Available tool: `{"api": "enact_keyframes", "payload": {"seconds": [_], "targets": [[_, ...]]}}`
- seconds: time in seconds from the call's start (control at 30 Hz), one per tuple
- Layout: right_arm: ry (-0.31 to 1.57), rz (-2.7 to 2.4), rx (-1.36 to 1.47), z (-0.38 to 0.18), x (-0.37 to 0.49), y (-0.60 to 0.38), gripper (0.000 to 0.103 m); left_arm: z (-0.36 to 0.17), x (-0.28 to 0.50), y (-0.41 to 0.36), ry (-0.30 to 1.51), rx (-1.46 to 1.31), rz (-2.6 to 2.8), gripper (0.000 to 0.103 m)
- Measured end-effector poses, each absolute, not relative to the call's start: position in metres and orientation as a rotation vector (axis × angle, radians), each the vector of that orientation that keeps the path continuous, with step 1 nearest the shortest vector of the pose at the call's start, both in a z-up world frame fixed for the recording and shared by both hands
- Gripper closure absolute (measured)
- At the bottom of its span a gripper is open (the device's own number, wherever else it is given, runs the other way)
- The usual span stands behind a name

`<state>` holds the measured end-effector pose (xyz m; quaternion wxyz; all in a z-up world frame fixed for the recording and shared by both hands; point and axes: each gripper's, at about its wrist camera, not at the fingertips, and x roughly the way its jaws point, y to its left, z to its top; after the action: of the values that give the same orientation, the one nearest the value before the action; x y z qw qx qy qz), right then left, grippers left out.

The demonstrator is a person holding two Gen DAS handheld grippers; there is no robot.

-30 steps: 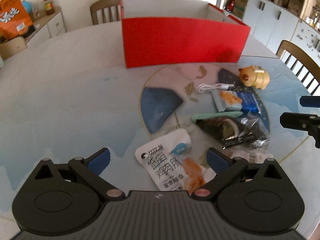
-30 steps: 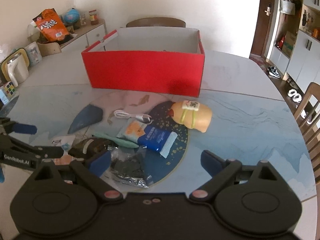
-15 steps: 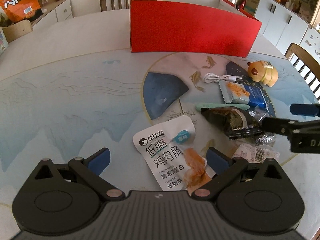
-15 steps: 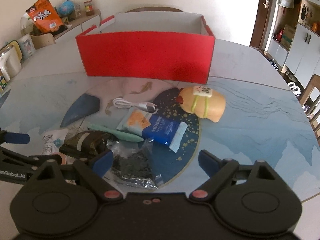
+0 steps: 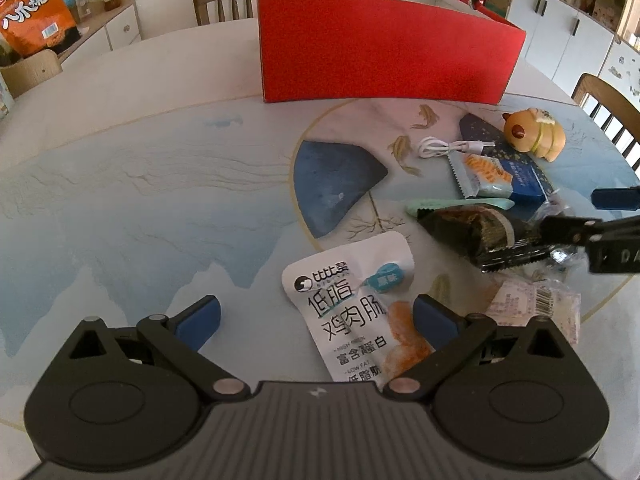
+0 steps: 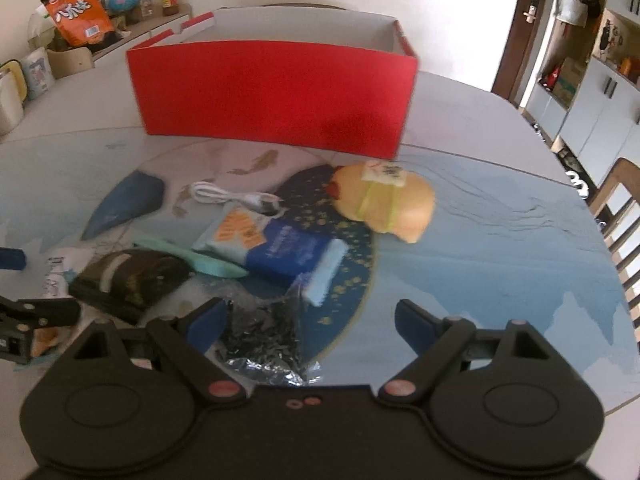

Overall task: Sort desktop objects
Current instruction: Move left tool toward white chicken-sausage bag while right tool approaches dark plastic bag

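Note:
My left gripper (image 5: 316,316) is open just above the table, with a white snack pouch (image 5: 348,296) lying between its fingers, untouched. My right gripper (image 6: 312,316) is open over a clear bag of dark bits (image 6: 264,328). In the left wrist view the right gripper (image 5: 592,214) reaches in over a dark wrapped rice ball (image 5: 472,232). A mint spoon (image 6: 200,260), a blue-and-orange packet (image 6: 280,244), a white cable (image 6: 232,196) and a yellow toy (image 6: 388,204) lie ahead. The open red box (image 6: 276,92) stands behind them.
A labelled clear packet (image 5: 536,304) lies at the table's right edge. Wooden chairs (image 5: 224,4) stand behind the box and at the right (image 6: 616,200). A sideboard with an orange bag (image 6: 76,12) is at the far left, with cabinets (image 6: 592,112) at the right.
The right gripper has sunk toward the pile and reached further left over the dark rice ball. The left gripper has barely moved. Both stay open.

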<state>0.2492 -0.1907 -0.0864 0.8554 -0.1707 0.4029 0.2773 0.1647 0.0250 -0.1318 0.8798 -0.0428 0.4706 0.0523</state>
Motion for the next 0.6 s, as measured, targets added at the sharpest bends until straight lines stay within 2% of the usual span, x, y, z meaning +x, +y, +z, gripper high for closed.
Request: {"api": "enact_keyframes", "payload": {"seconds": [0.2, 0.6], "targets": [[0.842, 0.554, -0.342, -0.083, 0.255, -0.203, 0.016, -0.131, 0.164, 0.031, 0.985, -0.087, 0.122, 0.000], [0.857, 0.609, -0.363, -0.091, 0.248, -0.197, 0.014, -0.132, 0.155, 0.020, 0.980, -0.077, 0.134, 0.000]]}}
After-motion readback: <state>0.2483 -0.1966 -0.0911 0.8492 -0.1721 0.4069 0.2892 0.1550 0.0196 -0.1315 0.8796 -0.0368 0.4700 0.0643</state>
